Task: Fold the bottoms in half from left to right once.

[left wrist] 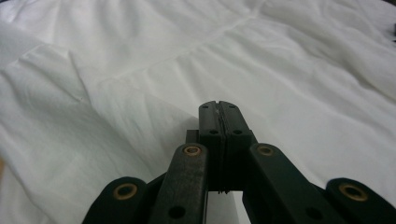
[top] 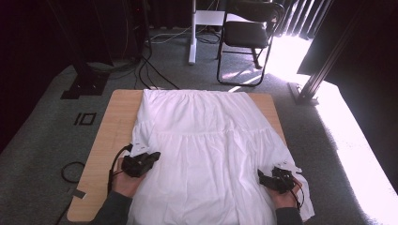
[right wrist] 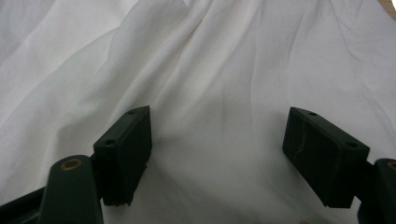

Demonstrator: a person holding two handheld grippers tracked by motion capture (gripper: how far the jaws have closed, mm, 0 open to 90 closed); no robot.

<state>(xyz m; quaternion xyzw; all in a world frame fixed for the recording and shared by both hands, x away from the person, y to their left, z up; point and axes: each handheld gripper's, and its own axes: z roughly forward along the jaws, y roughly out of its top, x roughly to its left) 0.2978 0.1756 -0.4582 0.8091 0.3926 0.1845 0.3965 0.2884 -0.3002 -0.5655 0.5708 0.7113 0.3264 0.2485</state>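
Left gripper (left wrist: 218,106): the two black jaws stand pressed together, pad against pad. The left gripper view shows no clear fold of cloth between the tips, so whether any fabric is pinched there cannot be told. In the high view this gripper (top: 149,158) sits at the near left of the white gathered cotton garment (top: 206,140), on or just over its left edge, where a small flap of cloth lies turned up beside it.

Right gripper (right wrist: 219,154): the jaws stand wide apart, with the cloth (right wrist: 219,70) lying loose and creased between and beyond them. The pads press on nothing. In the high view this gripper (top: 271,179) rests at the near right of the garment, close to its right edge.

The garment is spread flat on the light wooden rectangular table (top: 112,126). Its narrow gathered band lies at the far edge of the table and its wide hem runs off the near edge, toward the person. Tiered seams cross it from left to right.

Progress, as a judgement: laying out and smoothing appear largely complete. No fold is made yet; both side edges lie open. Remaining work is likely to take hold of the side edges and fold them inward, then fold the length.

Beyond the table stand a black folding chair (top: 246,33) and grey carpet (top: 42,131) with loose cables.
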